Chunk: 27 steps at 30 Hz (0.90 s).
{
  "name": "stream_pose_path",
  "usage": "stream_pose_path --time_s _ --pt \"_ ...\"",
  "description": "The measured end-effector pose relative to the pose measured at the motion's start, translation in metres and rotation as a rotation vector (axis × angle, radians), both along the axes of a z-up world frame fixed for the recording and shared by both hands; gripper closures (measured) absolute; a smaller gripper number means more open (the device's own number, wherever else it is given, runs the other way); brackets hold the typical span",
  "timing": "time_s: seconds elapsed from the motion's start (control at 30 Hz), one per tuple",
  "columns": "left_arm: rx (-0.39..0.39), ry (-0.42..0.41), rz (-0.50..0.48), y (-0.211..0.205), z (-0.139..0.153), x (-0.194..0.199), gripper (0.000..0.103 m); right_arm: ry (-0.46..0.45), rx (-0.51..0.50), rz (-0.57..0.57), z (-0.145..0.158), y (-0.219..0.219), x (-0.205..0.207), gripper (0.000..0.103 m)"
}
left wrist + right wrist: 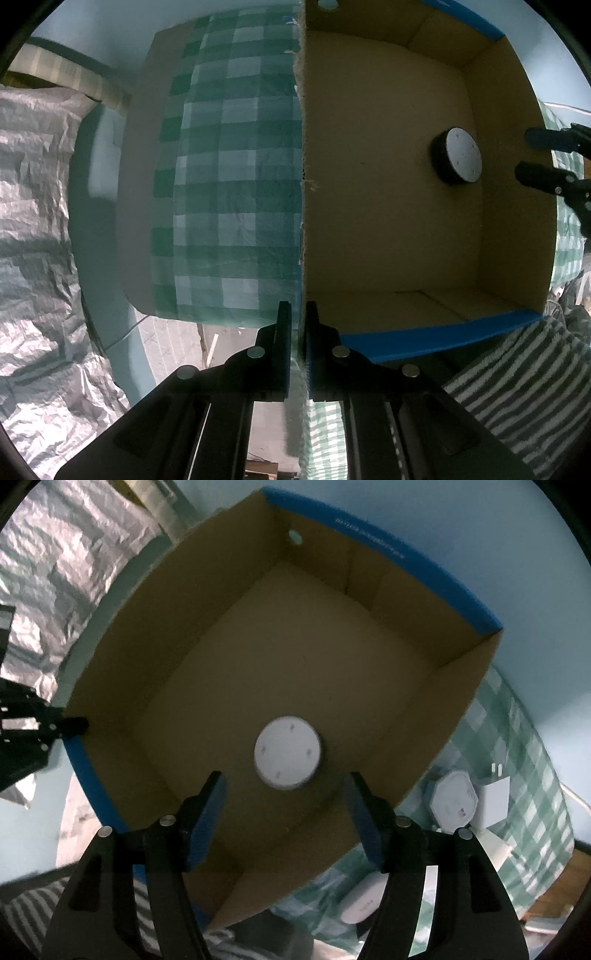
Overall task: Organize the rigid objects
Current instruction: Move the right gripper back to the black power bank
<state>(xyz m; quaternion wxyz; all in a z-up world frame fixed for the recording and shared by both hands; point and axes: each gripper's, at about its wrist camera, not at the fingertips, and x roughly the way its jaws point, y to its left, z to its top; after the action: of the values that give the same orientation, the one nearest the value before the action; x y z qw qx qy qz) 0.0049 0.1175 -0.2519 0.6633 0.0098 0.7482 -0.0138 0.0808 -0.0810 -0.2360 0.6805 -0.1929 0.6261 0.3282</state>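
An open cardboard box [369,221] [332,646] with blue outer sides stands on a green checked cloth [229,184]. A round puck [460,155] [288,751], black with a white top, lies on the box floor. My left gripper [298,310] points straight down and is shut on the top edge of one box wall; in the right wrist view the left gripper [74,724] shows at the box's left rim. My right gripper [285,779] hangs over the box above the puck, jaws apart with nothing between the pads. From the left wrist view the right gripper [522,153] shows at the far rim.
Outside the box on the checked cloth lie a white octagonal device [452,797], a white plug adapter [495,797] and a white rounded object [364,904]. A grey striped cloth [517,387] lies beside the box. Crinkled silver sheeting [33,221] covers the ground.
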Motion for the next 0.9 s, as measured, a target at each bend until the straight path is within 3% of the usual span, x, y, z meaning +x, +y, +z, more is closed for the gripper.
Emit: stream_pose_path --time_s 0.07,0.57,0.9 --pt "0.001 -0.002 -0.003 -0.001 0.0 0.0 0.096 -0.008 0.009 -0.014 0.006 -0.004 0.002 0.031" --pt "0.002 -0.007 -0.011 -0.002 0.002 0.0 0.096 -0.027 0.087 -0.157 0.052 -0.068 0.008 0.031" --pt "0.006 -0.008 -0.017 -0.003 0.004 0.0 0.096 -0.009 0.063 -0.273 0.054 -0.124 0.006 0.031"
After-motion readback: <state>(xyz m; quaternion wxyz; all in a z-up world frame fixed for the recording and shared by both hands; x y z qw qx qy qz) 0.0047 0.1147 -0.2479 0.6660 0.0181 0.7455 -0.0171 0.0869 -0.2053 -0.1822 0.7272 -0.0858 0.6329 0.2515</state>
